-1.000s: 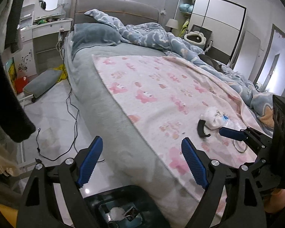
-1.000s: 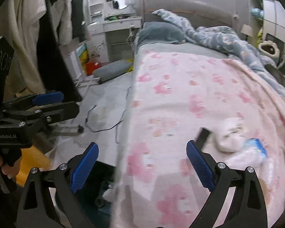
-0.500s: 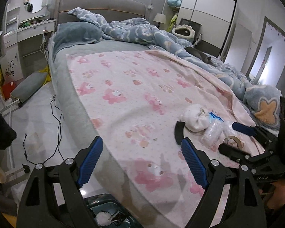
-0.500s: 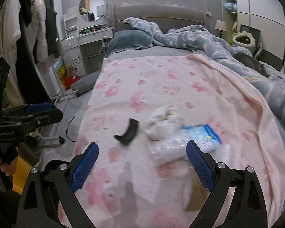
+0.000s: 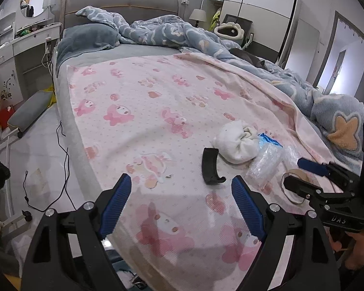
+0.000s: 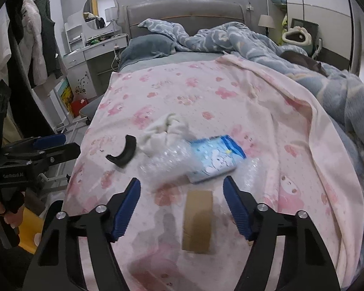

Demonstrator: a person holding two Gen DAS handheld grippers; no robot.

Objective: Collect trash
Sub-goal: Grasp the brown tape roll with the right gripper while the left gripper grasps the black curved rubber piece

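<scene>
Trash lies on the pink blanket: a curved black plastic piece [image 5: 209, 166] [image 6: 123, 154], a crumpled white cloth wad [image 5: 237, 140] [image 6: 163, 132], a clear plastic wrapper with a blue printed pack [image 6: 213, 160] [image 5: 266, 157], and a brown cardboard tape roll [image 6: 197, 222] [image 5: 294, 185]. My right gripper [image 6: 182, 208] is open and empty, hovering just above the tape roll. My left gripper [image 5: 182, 202] is open and empty, just short of the black piece.
The bed [image 5: 89, 160] has a rumpled blue duvet [image 5: 182, 31] at the back and right. A dark bin [image 5: 131, 278] holding trash sits on the floor below the left gripper. Cables [image 5: 63, 150] lie on the floor left of the bed.
Both grippers have swung from the floor and bin side over the bed and moved closer to the trash pile. Both stay open and empty.
</scene>
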